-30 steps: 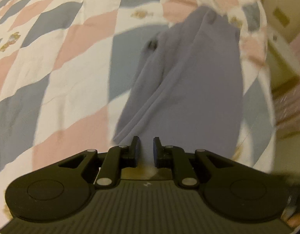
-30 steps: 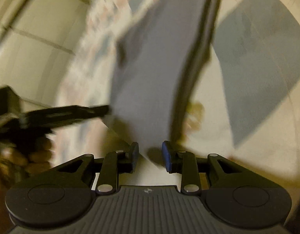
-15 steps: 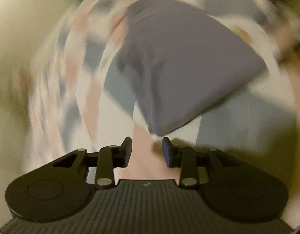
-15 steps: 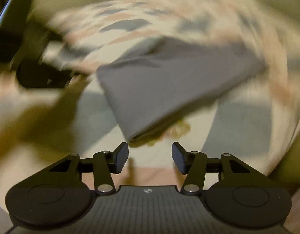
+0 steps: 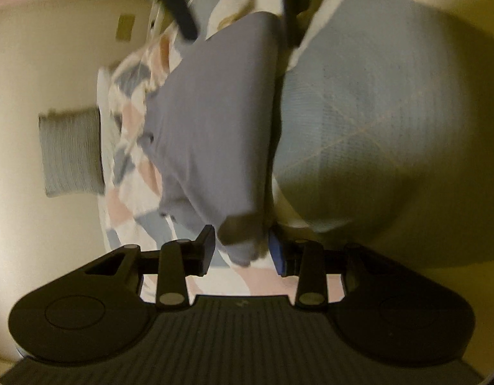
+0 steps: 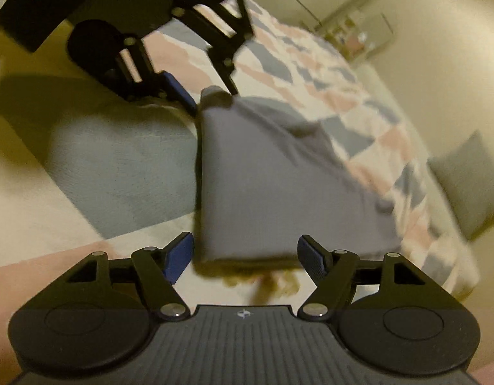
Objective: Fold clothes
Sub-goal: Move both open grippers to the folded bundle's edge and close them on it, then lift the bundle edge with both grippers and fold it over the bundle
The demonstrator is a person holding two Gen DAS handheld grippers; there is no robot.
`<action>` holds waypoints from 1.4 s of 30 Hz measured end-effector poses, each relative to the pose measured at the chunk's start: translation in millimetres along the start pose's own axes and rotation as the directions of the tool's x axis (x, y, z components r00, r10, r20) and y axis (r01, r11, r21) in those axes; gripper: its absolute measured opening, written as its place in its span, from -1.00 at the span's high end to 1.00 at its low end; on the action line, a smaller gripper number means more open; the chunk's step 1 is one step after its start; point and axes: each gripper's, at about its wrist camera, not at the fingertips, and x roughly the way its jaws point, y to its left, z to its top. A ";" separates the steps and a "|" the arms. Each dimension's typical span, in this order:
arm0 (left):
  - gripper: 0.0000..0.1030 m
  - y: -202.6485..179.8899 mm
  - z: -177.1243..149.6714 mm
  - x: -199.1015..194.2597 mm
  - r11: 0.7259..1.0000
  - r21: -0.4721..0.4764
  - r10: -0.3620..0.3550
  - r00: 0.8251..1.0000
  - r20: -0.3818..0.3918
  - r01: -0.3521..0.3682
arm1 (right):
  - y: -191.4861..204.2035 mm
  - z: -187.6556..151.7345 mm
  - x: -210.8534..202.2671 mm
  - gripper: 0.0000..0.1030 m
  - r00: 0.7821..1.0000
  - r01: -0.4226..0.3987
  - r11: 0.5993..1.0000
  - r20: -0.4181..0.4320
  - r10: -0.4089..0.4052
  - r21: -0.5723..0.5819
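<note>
Lying across the centre of both views, the patchwork bedspread of pink, grey-blue and white fabric (image 5: 368, 102) now carries the grey-violet folded garment (image 6: 272, 186) flat on it, whereas a second ago the cloth was hung stretched between the two grippers. The fold is therefore judged laid down, with squaring or a further fold left to do. In the right wrist view the right gripper (image 6: 245, 255) is seen with its jaws spread wide, nothing between them, the near edge of the garment just ahead; half a second ago they were narrower. In the left wrist view the left gripper (image 5: 242, 250) is shown with jaws parted around a cloth corner, which is not clamped. Only that view shows the grey ribbed cushion (image 5: 70, 152) at middle left so squarely.
</note>
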 end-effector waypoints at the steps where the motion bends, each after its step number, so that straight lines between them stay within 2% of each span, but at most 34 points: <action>1: 0.38 -2.4 -0.6 2.5 1.000 0.012 0.009 1.000 0.009 -0.009 | 2.8 -0.2 2.2 -0.36 1.000 0.011 1.000 0.014 -0.011 -0.026; 2: 0.40 -3.2 -1.0 4.9 1.000 0.018 0.013 1.000 0.013 -0.013 | 4.6 -0.4 4.1 -0.33 1.000 0.010 0.999 0.024 -0.009 -0.044; 4: 0.61 -2.6 -1.2 9.3 1.000 0.014 0.004 1.000 0.012 -0.004 | 5.8 -0.9 8.9 0.01 0.999 -0.012 0.998 0.033 0.015 -0.067; 5: 0.67 -1.7 -1.8 10.5 1.000 0.004 -0.011 1.000 0.012 0.011 | 5.1 -1.3 11.7 0.11 0.999 -0.034 0.997 0.031 0.036 -0.072; 7: 0.74 1.0 -2.4 9.6 1.000 -0.015 -0.015 1.000 0.017 0.015 | -1.1 -1.9 14.9 0.38 0.996 -0.086 0.995 0.019 0.087 -0.050; 9: 0.75 8.1 -1.5 7.1 0.998 -0.055 -0.018 1.000 0.022 0.019 | -14.9 -2.0 14.9 0.53 0.990 -0.137 0.991 0.019 0.137 0.006; 11: 0.75 22.4 1.0 3.9 0.989 -0.139 -0.042 0.999 0.015 0.044 | -36.5 -1.1 14.3 0.66 0.978 -0.210 0.974 0.019 0.209 0.081; 13: 0.75 46.4 3.5 3.3 0.957 -0.277 -0.089 0.996 0.000 0.085 | -60.5 0.4 13.7 0.73 0.960 -0.281 0.947 0.030 0.280 0.156; 16: 0.75 83.4 3.2 5.6 0.881 -0.457 -0.141 0.990 -0.010 0.121 | -99.5 -0.5 15.4 0.74 0.914 -0.402 0.871 0.072 0.398 0.282; 17: 0.75 94.7 3.1 6.8 0.854 -0.504 -0.154 0.988 -0.011 0.127 | -112.3 -0.9 16.8 0.73 0.893 -0.445 0.838 0.094 0.439 0.316; 19: 0.76 112.2 3.8 10.6 0.821 -0.556 -0.167 0.986 -0.010 0.133 | -133.9 -3.2 23.1 0.73 0.857 -0.508 0.775 0.128 0.500 0.376; 24: 0.76 153.8 8.3 26.7 0.759 -0.635 -0.199 0.980 -0.023 0.140 | -180.9 -15.7 38.5 0.74 0.756 -0.633 0.605 0.216 0.618 0.483; 26: 0.76 166.8 13.0 32.7 0.745 -0.654 -0.212 0.977 -0.039 0.135 | -201.1 -23.7 51.2 0.74 0.720 -0.663 0.542 0.240 0.652 0.517; 29: 0.76 187.8 22.5 50.4 0.721 -0.682 -0.235 0.969 -0.072 0.124 | -233.9 -38.5 77.9 0.74 0.673 -0.699 0.466 0.278 0.686 0.543; 32: 0.76 213.1 35.0 81.1 0.695 -0.710 -0.264 0.959 -0.106 0.113 | -267.9 -55.9 109.4 0.74 0.635 -0.717 0.404 0.292 0.715 0.568; 35: 0.76 239.9 45.1 119.6 0.669 -0.737 -0.278 0.952 -0.126 0.098 | -305.4 -75.6 138.0 0.74 0.606 -0.722 0.347 0.306 0.734 0.599; 37: 0.76 261.8 49.9 151.7 0.633 -0.769 -0.289 0.949 -0.130 0.088 | -333.9 -88.1 158.6 0.74 0.598 -0.716 0.314 0.315 0.737 0.624; 42: 0.76 302.6 52.1 232.9 0.533 -0.843 -0.315 0.941 -0.121 0.070 | -398.9 -116.1 218.9 0.74 0.607 -0.678 0.263 0.322 0.726 0.686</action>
